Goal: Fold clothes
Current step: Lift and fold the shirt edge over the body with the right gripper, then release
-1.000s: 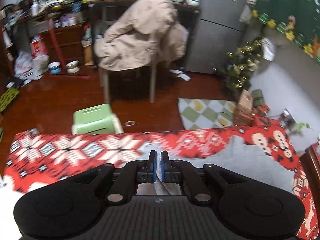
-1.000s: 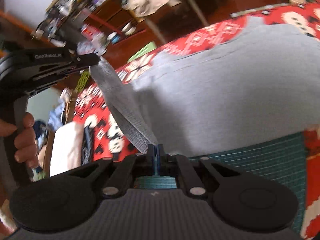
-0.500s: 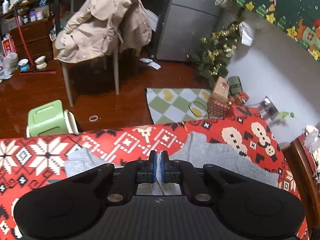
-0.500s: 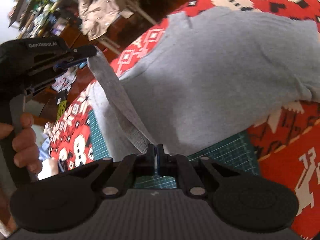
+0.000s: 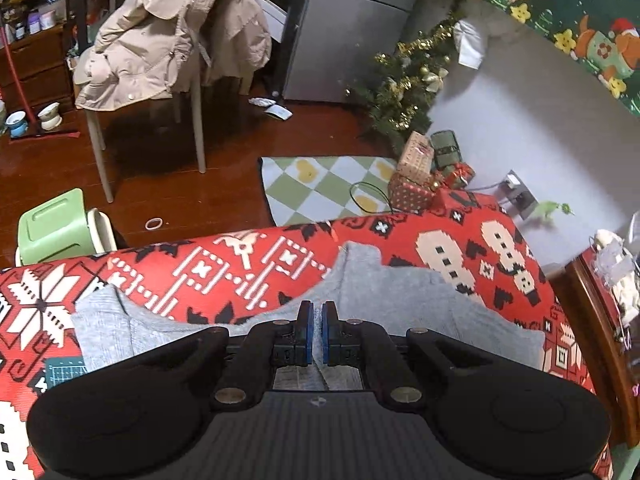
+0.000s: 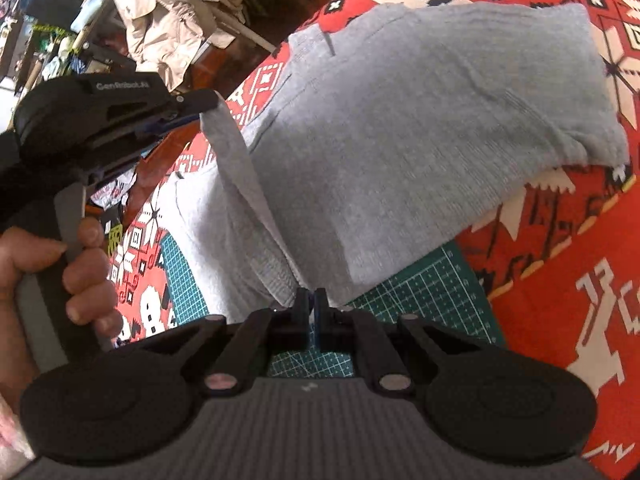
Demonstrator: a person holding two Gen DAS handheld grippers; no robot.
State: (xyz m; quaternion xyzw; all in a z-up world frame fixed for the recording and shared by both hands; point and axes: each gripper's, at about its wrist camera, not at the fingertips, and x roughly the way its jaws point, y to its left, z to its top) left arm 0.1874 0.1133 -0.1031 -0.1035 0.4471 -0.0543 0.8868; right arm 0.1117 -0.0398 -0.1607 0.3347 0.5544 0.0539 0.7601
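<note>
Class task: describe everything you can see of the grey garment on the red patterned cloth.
The grey garment is a soft, finely ribbed knit, lying mostly flat across the red patterned cloth and partly over a green cutting mat. One edge is lifted into a taut strip between the left gripper and the right gripper, both shut on the fabric.

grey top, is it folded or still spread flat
Partly folded: the grey top lies doubled over on the red blanket, while both the left gripper and right gripper hold one edge lifted.
</note>
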